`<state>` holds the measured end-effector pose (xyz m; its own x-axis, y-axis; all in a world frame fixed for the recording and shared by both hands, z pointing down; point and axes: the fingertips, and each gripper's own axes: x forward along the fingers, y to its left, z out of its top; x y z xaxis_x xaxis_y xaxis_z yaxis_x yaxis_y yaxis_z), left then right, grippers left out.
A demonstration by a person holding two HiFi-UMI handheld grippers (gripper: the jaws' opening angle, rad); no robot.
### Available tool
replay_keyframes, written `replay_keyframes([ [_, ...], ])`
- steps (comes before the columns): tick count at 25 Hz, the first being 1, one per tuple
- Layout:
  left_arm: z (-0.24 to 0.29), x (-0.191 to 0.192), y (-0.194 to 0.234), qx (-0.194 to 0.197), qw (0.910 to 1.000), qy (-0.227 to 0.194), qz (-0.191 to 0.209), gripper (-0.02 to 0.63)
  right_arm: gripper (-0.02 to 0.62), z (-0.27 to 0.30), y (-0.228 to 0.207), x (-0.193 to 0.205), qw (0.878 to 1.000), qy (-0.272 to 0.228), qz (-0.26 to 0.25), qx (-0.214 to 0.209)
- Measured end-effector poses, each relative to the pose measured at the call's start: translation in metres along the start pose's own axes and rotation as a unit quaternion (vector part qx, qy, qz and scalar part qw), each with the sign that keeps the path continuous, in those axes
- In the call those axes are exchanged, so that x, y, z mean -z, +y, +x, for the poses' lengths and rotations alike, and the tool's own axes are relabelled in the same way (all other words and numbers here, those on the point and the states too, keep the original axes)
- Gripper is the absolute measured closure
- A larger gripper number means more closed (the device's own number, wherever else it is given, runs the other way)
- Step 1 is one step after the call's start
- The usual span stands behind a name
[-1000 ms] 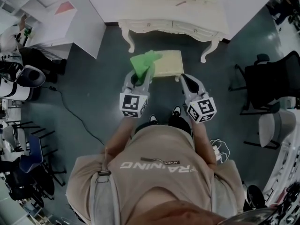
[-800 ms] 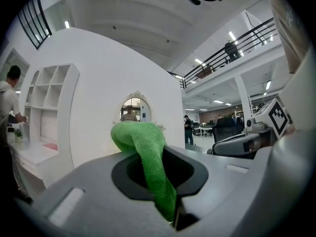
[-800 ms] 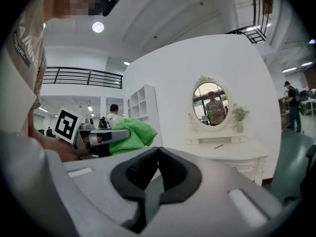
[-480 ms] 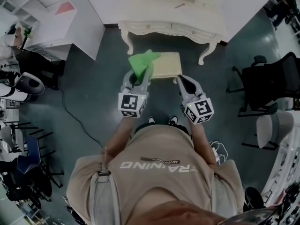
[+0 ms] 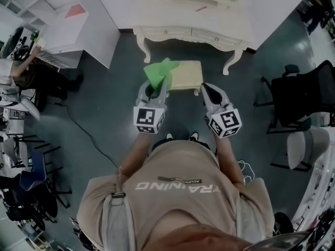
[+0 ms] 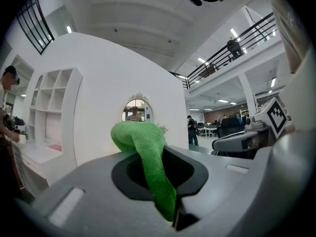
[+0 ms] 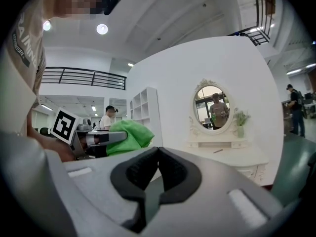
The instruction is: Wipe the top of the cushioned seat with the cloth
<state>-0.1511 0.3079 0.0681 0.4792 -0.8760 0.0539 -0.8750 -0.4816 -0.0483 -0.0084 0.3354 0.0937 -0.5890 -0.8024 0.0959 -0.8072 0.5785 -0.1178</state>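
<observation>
In the head view, the cream cushioned seat stands on the dark floor in front of the dressing table. A green cloth hangs bunched over the seat's left end, and my left gripper is shut on it. The left gripper view shows the cloth pinched between the jaws of the left gripper and flopping over their tips. My right gripper hovers at the seat's near right corner. Its jaws are shut with nothing between them. The right gripper view catches the cloth off to the left.
A white dressing table with curved legs and an oval mirror stands just behind the seat. White shelving is at the far left. Office chairs stand to the right. A cable runs across the floor on the left.
Both grippers and the cloth stay in nearly the same place by the seat's near edge. The view has shifted only slightly.
</observation>
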Motion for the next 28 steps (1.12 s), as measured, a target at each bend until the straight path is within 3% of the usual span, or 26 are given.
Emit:
replay_keyframes([
  [28, -0.011, -0.006, -0.022, 0.000, 0.9999, -0.005, 0.009, 0.558, 0.594, -0.019, 0.002, 0.001, 1.000, 0.001, -0.013, -0.020],
])
